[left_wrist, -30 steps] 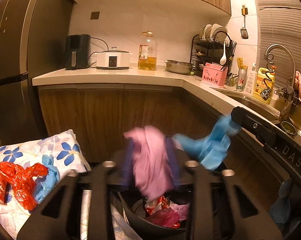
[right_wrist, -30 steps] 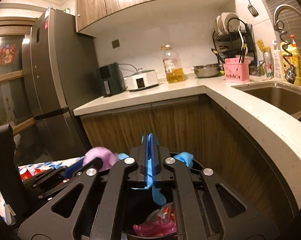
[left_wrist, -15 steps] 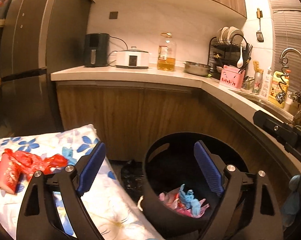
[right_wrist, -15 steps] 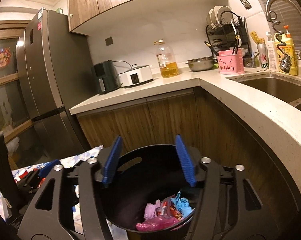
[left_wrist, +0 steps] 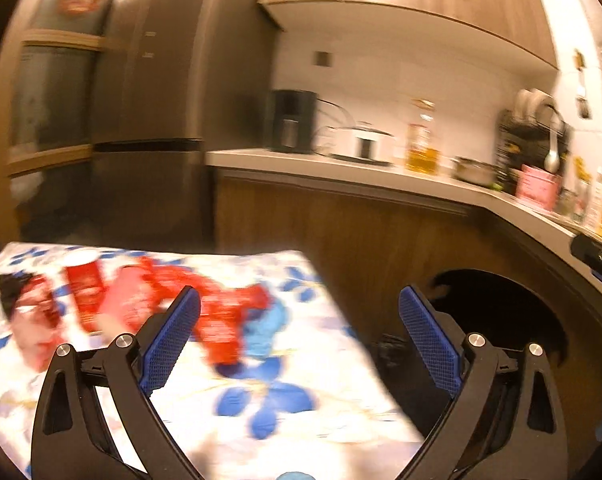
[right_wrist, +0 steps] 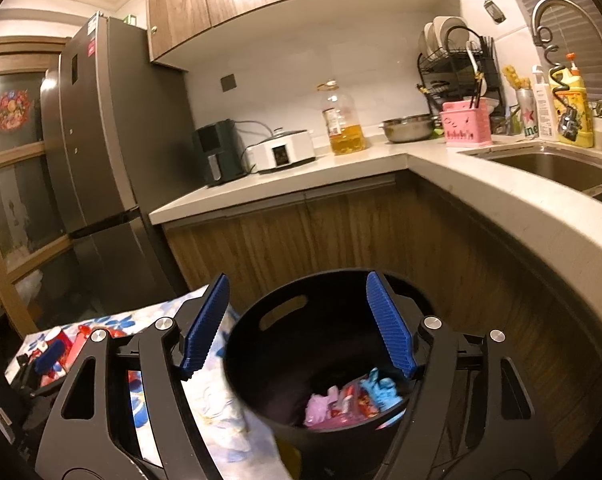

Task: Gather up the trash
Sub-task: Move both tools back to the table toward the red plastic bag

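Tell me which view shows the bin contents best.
Right wrist: it looks down into the bin, with the pink, red and blue trash sharp at the bottom. Left wrist shows only the bin's dark, blurred opening, contents hidden.

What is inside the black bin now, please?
In the right wrist view, the black bin holds crumpled trash at its bottom: a pink piece, red wrappers and a blue glove. Anything underneath this pile is covered and cannot be seen.
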`<move>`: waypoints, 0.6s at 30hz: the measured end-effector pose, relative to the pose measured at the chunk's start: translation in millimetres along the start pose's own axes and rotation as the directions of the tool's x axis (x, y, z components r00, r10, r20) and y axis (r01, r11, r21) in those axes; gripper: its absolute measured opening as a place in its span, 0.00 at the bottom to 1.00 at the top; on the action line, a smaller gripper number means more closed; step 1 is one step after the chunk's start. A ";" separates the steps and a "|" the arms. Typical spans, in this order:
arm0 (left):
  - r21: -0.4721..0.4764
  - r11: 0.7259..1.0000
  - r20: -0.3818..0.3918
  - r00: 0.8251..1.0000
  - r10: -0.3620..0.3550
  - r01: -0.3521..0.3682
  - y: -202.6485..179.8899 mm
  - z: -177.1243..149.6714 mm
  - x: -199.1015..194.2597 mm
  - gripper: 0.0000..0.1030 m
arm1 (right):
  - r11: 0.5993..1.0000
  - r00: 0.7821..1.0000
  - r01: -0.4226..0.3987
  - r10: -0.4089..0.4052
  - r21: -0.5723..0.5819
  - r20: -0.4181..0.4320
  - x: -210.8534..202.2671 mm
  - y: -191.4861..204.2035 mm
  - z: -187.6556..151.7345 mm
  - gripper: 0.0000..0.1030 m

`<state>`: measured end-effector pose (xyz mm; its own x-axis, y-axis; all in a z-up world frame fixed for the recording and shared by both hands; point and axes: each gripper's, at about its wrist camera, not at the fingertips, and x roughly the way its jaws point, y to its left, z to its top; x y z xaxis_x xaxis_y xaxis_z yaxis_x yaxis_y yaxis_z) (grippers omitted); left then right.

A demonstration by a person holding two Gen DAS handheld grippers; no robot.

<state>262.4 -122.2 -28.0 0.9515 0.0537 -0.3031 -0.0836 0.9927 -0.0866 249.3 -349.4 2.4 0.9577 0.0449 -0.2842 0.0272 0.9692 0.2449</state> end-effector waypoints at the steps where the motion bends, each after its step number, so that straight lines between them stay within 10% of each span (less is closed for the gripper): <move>1: -0.010 1.000 0.008 1.000 0.026 -0.026 10.1 -1.7 -1.6 0.93 | 1.000 1.000 -0.011 0.011 -0.004 -0.008 2.6 6.1 -3.6 0.68; 18: -0.149 0.972 0.034 0.981 0.191 -0.184 118.9 -15.2 -27.2 0.93 | 0.983 0.984 -0.111 0.088 -0.147 -0.153 79.6 130.5 -64.5 0.64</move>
<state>222.0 -7.3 -44.5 0.9274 0.2460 -0.2818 -0.3004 0.9387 -0.1694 310.7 -203.7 -48.1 0.9011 0.1666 -0.4004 -0.1214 0.9833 0.1359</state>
